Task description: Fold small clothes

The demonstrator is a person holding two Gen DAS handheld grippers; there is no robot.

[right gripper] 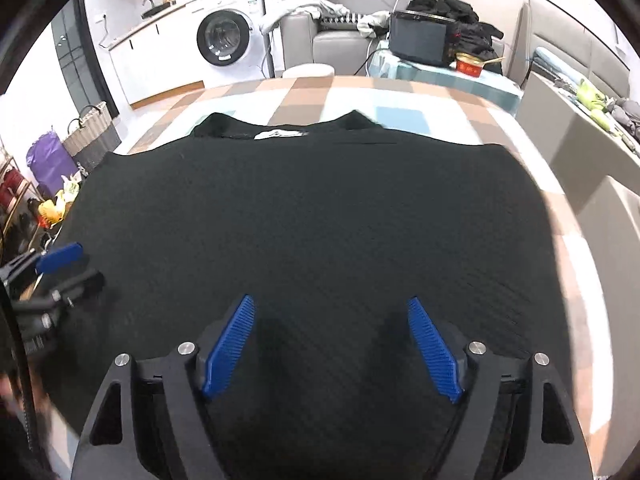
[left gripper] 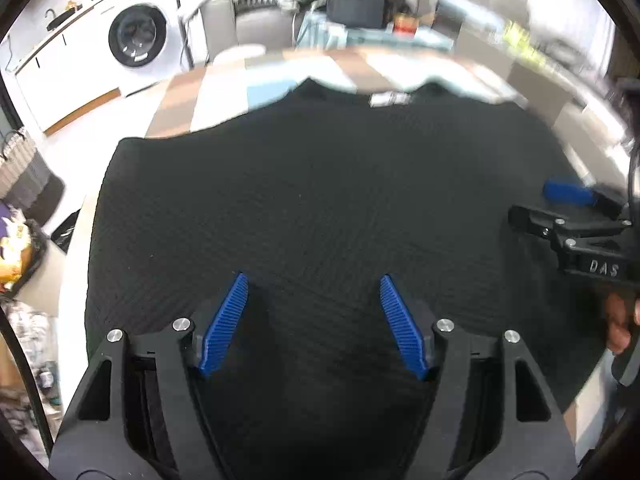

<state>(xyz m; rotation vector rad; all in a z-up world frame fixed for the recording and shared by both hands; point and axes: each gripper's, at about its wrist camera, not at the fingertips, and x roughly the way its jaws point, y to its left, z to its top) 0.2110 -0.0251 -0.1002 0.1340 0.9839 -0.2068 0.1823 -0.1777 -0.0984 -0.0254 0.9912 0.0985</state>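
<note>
We are working over one black garment (right gripper: 304,216), a ribbed knit top that is lying spread flat on the checked tablecloth (right gripper: 304,88), its neckline with a white label (right gripper: 280,134) pointing away from us and its near hem running out of sight beneath our tools. We are hovering both tools above the lower part of the cloth: the left gripper (left gripper: 314,324) is showing its two blue pads (left gripper: 224,326) spread well apart with nothing but the fabric lying below them, and the right gripper (right gripper: 332,346) is likewise standing wide, its pads (right gripper: 230,350) pinching nothing. From what we are seeing, we judge that the garment is already laid out and smoothed and that no fold has been made yet, so we are standing at the start of the first fold. The next move, as we reckon it, is calling for each tool to reach an edge or corner of the cloth, close on a single layer and carry it over the body of the top without dragging the rest askew; which edge is best we cannot tell, since the near hem is hidden. Counting, we are finding one garment on the table, one label, two grippers with two pads each, and, far behind, one washing machine (right gripper: 224,36).
</note>
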